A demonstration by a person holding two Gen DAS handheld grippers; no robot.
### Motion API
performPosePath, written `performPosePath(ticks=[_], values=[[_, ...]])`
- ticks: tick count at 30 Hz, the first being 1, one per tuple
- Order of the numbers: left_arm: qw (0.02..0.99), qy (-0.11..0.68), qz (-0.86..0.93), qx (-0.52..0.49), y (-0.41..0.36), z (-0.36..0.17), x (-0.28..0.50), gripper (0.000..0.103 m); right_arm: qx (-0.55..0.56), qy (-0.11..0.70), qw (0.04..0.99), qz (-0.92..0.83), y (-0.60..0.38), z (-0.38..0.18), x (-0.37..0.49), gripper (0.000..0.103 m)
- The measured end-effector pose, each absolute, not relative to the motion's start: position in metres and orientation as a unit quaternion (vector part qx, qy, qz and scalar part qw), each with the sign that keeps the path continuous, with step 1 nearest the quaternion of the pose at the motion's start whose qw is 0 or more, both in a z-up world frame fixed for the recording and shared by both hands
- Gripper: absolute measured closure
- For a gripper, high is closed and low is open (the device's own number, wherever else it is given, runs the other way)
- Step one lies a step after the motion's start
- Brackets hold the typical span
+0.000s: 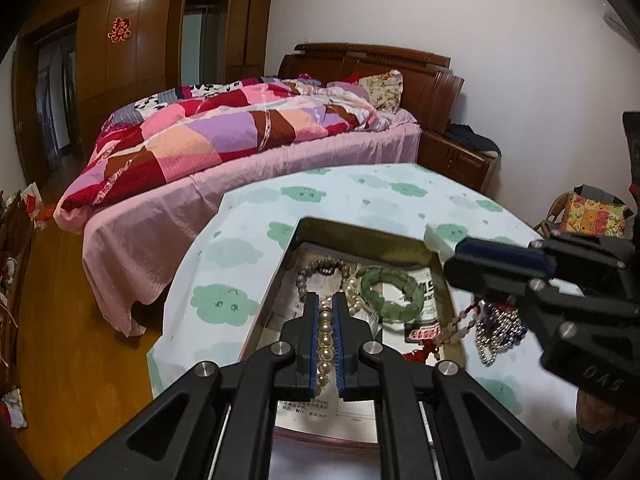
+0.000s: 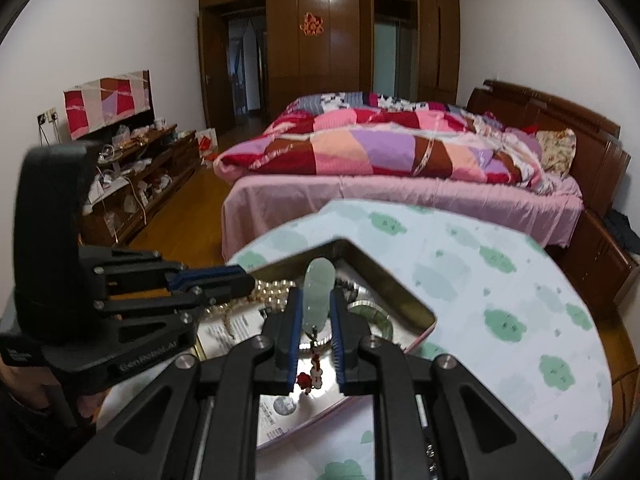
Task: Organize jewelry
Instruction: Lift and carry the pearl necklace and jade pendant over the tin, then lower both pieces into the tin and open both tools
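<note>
The left gripper (image 1: 325, 320) pinches a pearl strand (image 1: 325, 340) lengthwise over the tin box (image 1: 360, 236); the right gripper (image 2: 315, 312) clamps an upright jade pendant (image 2: 317, 296) directly above it; both need only lower.

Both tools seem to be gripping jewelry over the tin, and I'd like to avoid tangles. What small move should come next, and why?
Probably lower the left tool slightly and open it. It is shut on the pearl strand right above the tin, where bracelets already lie. The right tool, shut on the jade pendant, should wait.
</note>
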State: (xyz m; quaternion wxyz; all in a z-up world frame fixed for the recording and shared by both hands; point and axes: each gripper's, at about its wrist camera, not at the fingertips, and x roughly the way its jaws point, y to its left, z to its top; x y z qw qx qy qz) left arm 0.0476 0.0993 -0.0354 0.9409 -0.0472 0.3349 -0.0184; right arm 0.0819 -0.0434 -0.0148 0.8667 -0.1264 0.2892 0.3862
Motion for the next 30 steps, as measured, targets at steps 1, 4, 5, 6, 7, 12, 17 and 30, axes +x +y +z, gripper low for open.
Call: performPosePath(ticks=[1, 4, 5, 6, 7, 12, 17, 30], values=[[0.940, 0.338, -0.017, -0.047, 0.100, -0.038, 0.048, 0.098, -0.127, 0.297, 0.865, 0.385, -0.043, -0.020, 0.083, 0.087], [0.937, 0.346, -0.016, -0.047, 0.100, -0.043, 0.051, 0.098, -0.131, 0.311, 0.860, 0.382, -0.042, -0.030, 0.084, 0.087], [0.936, 0.349, -0.016, -0.046, 0.100, -0.045, 0.052, 0.098, -0.133, 0.313, 0.859, 0.381, -0.042, -0.032, 0.084, 0.087], [0.935, 0.351, -0.016, -0.045, 0.100, -0.047, 0.052, 0.098, -0.136, 0.316, 0.859, 0.379, -0.042, -0.034, 0.085, 0.087], [0.934, 0.355, -0.016, -0.044, 0.100, -0.049, 0.053, 0.098, -0.139, 0.321, 0.858, 0.376, -0.041, -0.037, 0.085, 0.087], [0.931, 0.362, -0.012, -0.042, 0.100, -0.055, 0.055, 0.098, -0.145, 0.337, 0.856, 0.366, -0.038, -0.049, 0.090, 0.087], [0.931, 0.363, -0.010, -0.043, 0.101, -0.056, 0.057, 0.098, -0.152, 0.342, 0.854, 0.361, -0.037, -0.056, 0.090, 0.087], [0.930, 0.364, -0.010, -0.042, 0.101, -0.057, 0.057, 0.097, -0.154, 0.344, 0.856, 0.354, -0.037, -0.061, 0.090, 0.087]])
